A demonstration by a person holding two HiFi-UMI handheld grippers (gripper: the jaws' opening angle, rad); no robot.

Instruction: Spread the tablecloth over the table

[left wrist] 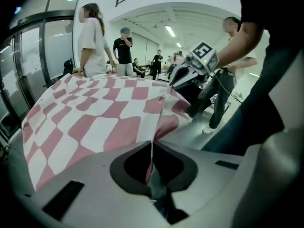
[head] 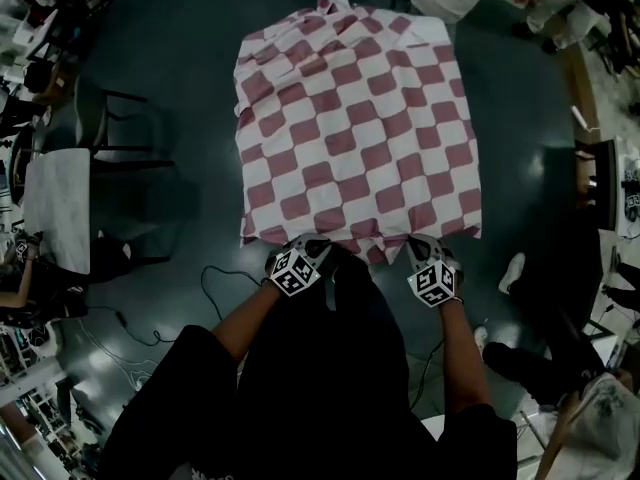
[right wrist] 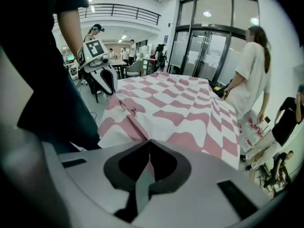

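A dark, glossy floor [head: 150,98] fills the head view, with chairs and clutter along the left edge. The checked red-and-white tablecloth [head: 355,118] lies draped at the centre of the frame, covering the table completely, so the tabletop itself cannot be seen. At the cloth's lower edge the left gripper [head: 313,248] and the right gripper [head: 421,250] meet the bunched hem, near one another.

In the left gripper view, low in the frame, the jaws are clenched on a thin fold of the hem, with the cloth stretching away to the upper left. People [left wrist: 97,39] stand behind it.

In the right gripper view the jaws likewise pinch the hem at lower centre.

To do this well, I judge the hem should be drawn apart and towards the person evenly, keeping both pinches firm so the wrinkles flatten. The far overhang is hard to make out.
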